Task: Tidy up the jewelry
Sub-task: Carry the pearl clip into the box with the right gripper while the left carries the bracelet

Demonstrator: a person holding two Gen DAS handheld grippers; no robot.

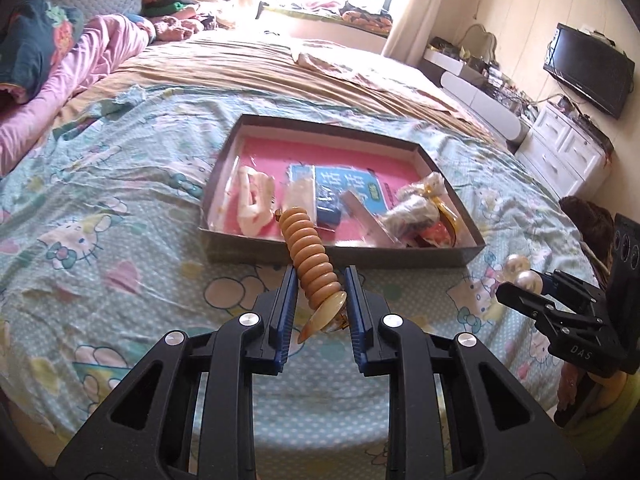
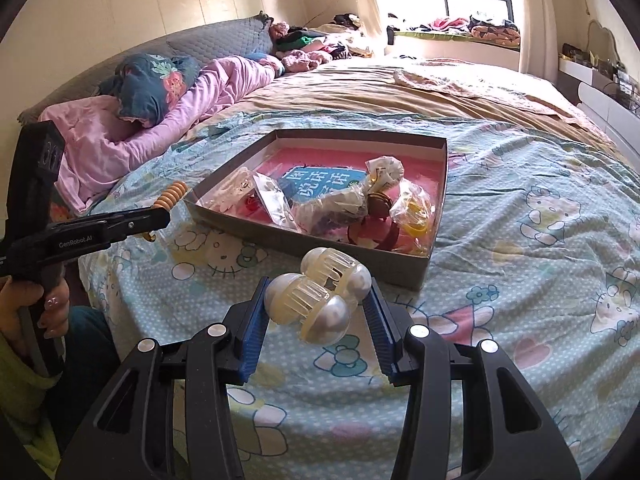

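Tan ribbed hair clip [image 1: 310, 258], stacked-ring body with a glossy amber flat end, sits clamped between the blue pads of the left gripper [image 1: 320, 280]; jaws narrow, closed on its lower part, the ringed end sticking up and forward over the near wall of the box. From the right wrist view the same clip [image 2: 171, 196] pokes out past the left gripper [image 2: 160, 216], just left of the box's near-left corner.

Right gripper [image 2: 318, 292] holds a pearl-ended claw clip [image 2: 320, 294], translucent cream teeth with round pearly domes; jaws about half spread, pads pressing the domes on both sides. In the left wrist view the clip's pearls [image 1: 520, 274] show at the tip of the right gripper [image 1: 524, 286], to the right of the box and clear of it.

Shallow cardboard box [image 1: 336, 254], grey outside, pink floor, lies on the light blue cartoon-cat bedsheet [image 2: 520, 240]. Inside: clear plastic bags of accessories [image 2: 340, 204], a cream clip in a bag [image 1: 254, 200] at left, a blue printed card [image 2: 320, 184] in the middle, a yellow item in a bag [image 2: 416, 216] at right. Both held clips are outside the box, above the sheet.

Pink blanket [image 2: 160, 128] bunched at the headboard side. A hand [image 2: 36, 304] grips the left gripper's handle.
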